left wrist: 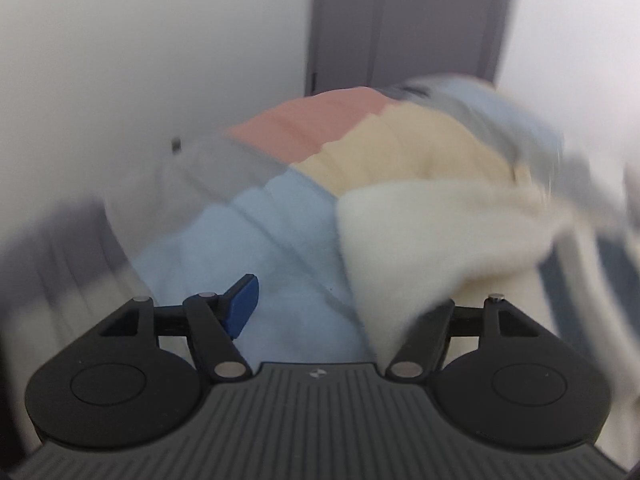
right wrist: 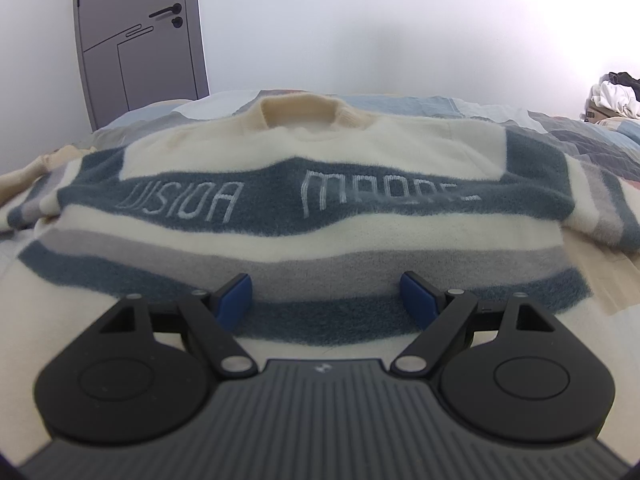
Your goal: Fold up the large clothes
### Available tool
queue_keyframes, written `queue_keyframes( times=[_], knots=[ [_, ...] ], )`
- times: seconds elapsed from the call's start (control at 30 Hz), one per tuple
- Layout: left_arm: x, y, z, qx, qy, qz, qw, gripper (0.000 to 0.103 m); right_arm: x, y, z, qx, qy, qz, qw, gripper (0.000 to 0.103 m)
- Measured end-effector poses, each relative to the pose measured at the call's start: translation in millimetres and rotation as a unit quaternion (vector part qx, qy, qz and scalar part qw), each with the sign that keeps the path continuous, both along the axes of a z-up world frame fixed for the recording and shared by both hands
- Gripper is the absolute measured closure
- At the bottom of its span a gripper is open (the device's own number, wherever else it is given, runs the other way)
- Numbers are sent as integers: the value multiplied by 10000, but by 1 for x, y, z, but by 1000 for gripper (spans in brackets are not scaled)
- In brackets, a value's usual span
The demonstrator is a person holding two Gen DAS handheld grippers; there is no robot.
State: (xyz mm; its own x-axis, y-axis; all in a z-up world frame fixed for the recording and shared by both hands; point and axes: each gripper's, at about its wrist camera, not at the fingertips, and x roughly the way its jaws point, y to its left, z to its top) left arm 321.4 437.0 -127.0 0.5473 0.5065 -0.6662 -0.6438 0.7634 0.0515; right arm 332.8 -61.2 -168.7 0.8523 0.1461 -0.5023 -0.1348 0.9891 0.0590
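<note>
A: The striped sweater (right wrist: pixel 312 216) is lying spread flat on the patchwork quilt (right wrist: pixel 580 136), collar (right wrist: pixel 304 114) pointing to twelve o'clock toward the grey door (right wrist: pixel 136 36). The right gripper (right wrist: pixel 326 300) is hovering over the hem at six o'clock, jaws standing wide, nothing in them.

B: And the left gripper (left wrist: pixel 340 304)?

A: That view is blurring badly. One blue finger pad (left wrist: pixel 244 304) is showing at nine o'clock; cream knit (left wrist: pixel 432 236) is draping over the other side, so I'm unable to say whether it's gripping.

B: How's that fabric going to behave?

A: I'm guessing soft, fuzzy and floppy, bulky but not heavy. It's likely sagging wherever it's unsupported. I'd be pinching the hem corners or a sleeve cuff, at three and nine o'clock, taking a thick bite of knit.
</note>
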Motion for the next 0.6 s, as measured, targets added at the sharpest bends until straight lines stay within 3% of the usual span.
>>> queue_keyframes(
  times=[0.07,0.13,0.2,0.37,0.5,0.6],
  knots=[
    [10,-24,4,824,560,-414,9942,31,-1,-1,0,21,-19,15,10000,20],
    [17,-48,4,1640,1027,-822,9776,31,-3,-2,0,61,-41,28,10000,20],
    [22,-69,5,2069,1260,-1240,9622,31,-3,-2,1,70,-42,31,10000,20],
    [43,-105,9,2464,1217,-1744,9456,32,-3,-3,1,104,-30,42,9999,20],
    [74,-119,0,2485,1319,-1795,9427,32,-3,-4,1,111,-30,52,9999,20],
    [88,-128,-9,2567,1419,-1713,9405,40,-2,-3,1,86,-18,50,9999,20]
  ],
)
